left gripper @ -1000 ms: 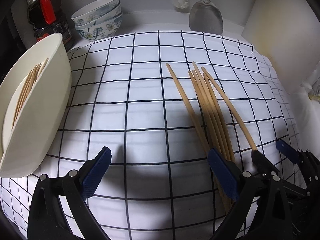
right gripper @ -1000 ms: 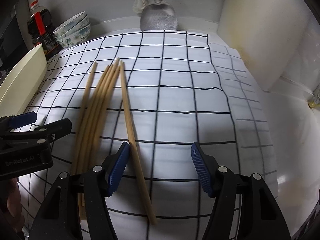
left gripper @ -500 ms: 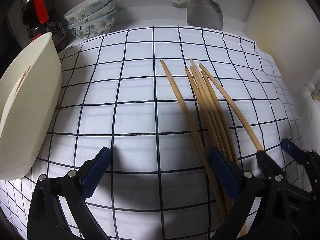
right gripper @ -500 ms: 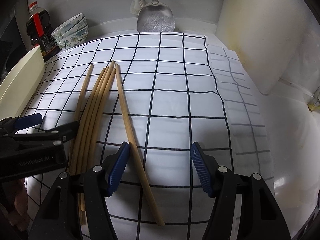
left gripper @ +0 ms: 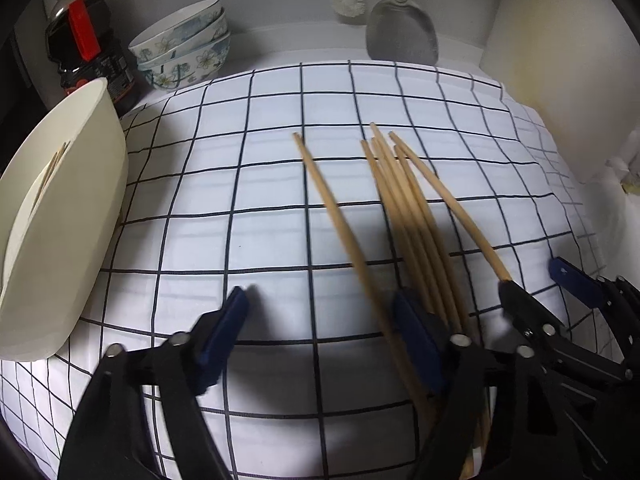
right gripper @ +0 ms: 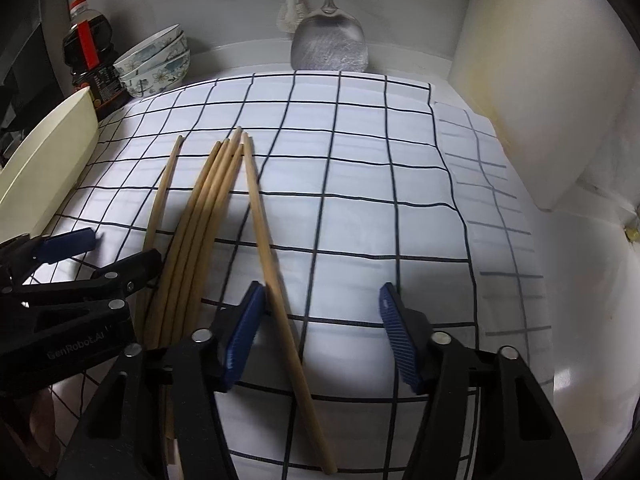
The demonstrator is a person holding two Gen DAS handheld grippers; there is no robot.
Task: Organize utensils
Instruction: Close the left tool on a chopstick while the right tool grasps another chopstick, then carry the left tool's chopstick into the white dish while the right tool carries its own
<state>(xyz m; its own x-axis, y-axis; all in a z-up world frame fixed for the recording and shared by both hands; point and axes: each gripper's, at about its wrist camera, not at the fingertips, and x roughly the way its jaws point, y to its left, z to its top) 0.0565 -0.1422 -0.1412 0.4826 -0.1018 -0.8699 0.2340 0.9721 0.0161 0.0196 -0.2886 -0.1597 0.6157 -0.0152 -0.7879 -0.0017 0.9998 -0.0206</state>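
Note:
Several wooden chopsticks (left gripper: 404, 216) lie on the checked cloth (left gripper: 260, 184), fanned out lengthwise; they also show in the right wrist view (right gripper: 208, 208). My left gripper (left gripper: 320, 336) is open and low over the cloth, with the leftmost chopstick (left gripper: 340, 224) between its jaws. My right gripper (right gripper: 320, 320) is open, with the rightmost chopstick (right gripper: 268, 248) just inside its left finger. A cream holder (left gripper: 60, 216) lies tilted at the left with several chopsticks inside. Each gripper shows in the other's view: the right one (left gripper: 560, 300) and the left one (right gripper: 96, 256).
Stacked floral bowls (left gripper: 184, 52) and a dark sauce bottle (left gripper: 84, 56) stand at the back left. A metal spatula (left gripper: 400, 32) and a brush (left gripper: 350, 0) hang on the back wall. A white board (left gripper: 560, 60) leans at the right.
The left gripper has moved forward and right, so the leftmost chopstick now lies between its jaws. The right gripper has edged forward over the rightmost chopstick. Both stay open.

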